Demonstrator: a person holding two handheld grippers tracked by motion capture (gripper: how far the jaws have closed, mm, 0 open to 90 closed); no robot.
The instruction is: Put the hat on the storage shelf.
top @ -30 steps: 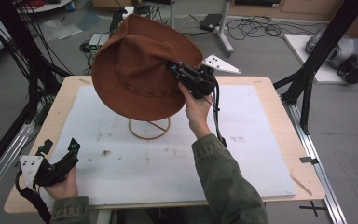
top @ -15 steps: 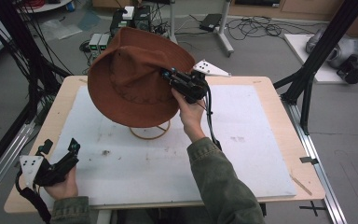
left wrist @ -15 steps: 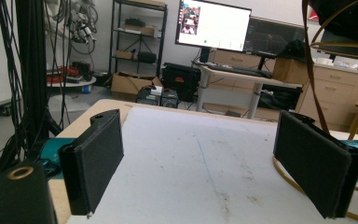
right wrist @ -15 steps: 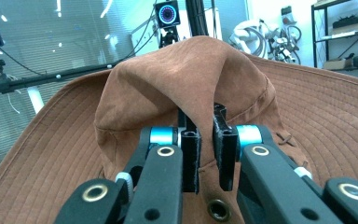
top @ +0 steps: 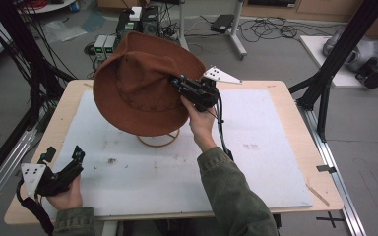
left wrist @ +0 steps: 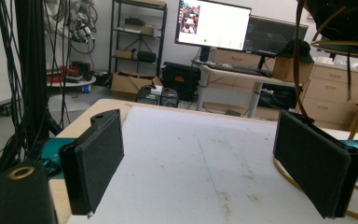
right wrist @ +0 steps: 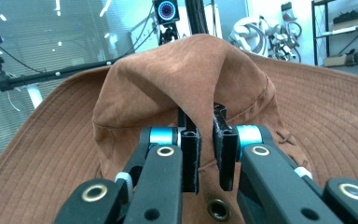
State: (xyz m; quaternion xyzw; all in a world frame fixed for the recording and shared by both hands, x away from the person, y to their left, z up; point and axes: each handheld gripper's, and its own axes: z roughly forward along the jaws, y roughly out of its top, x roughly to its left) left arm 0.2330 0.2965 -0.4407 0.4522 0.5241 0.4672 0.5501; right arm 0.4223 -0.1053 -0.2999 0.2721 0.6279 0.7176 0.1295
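Compared with a second ago, the brown hat (top: 142, 91) has swung over: its crown was tipped more toward the person's side and the whole thing sat a bit higher above the wire stand (top: 158, 140). Half a second back it had already dropped lower, and it's now settled down further, so the brim hides most of the stand and just the base ring peeks out below the near edge. The right hand's wrist has followed the hat, with very little travel overall. The left side hasn't budged at all.

The right gripper (top: 179, 83) is clamped almost fully closed on the hat. In the right gripper view you can see the two black jaws pinching a fold of the crown fabric (right wrist: 200, 93) between them, right above the stitched band, with an eyelet (right wrist: 219, 210) just under the jaws. So the hat is held by its crown, tilted, over the stand, near the middle of the white mat (top: 256, 162).

The left gripper (top: 64, 157) sits well apart from the stand, by the mat's near left corner, held low in the hand. Its jaws stand wide apart with nothing between them, just bare mat (left wrist: 200, 158), and the stand's ring (left wrist: 289, 177) is just beside one jaw.
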